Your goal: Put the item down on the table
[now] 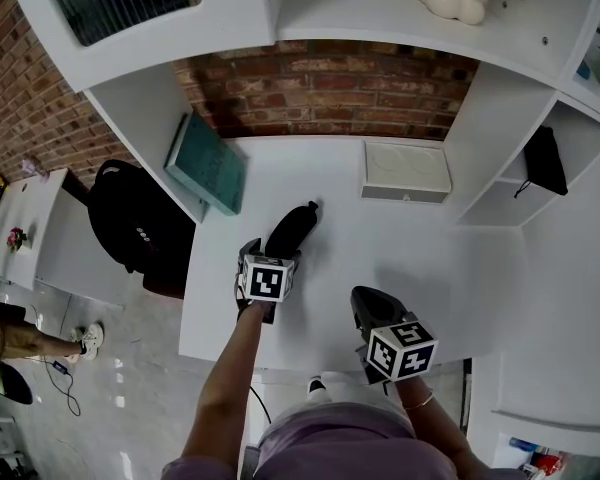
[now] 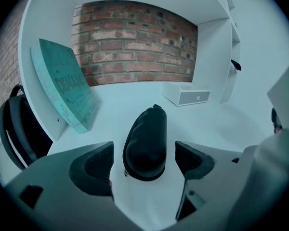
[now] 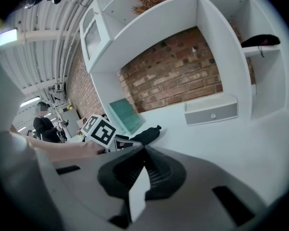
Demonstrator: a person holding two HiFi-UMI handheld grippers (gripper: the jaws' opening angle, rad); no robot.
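Black pouch (image 1: 291, 230) lying on the white counter (image 1: 400, 248)
It sits between the left gripper's (image 2: 143, 154) 2 wide-open jaws, touching neither; the right gripper (image 3: 143, 170) is closed on nothing.

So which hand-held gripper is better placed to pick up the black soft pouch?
Left. The left hand-held gripper stands open astride the black soft pouch on the white table, pads clear of it; the right hand-held gripper is shut, empty and further back.
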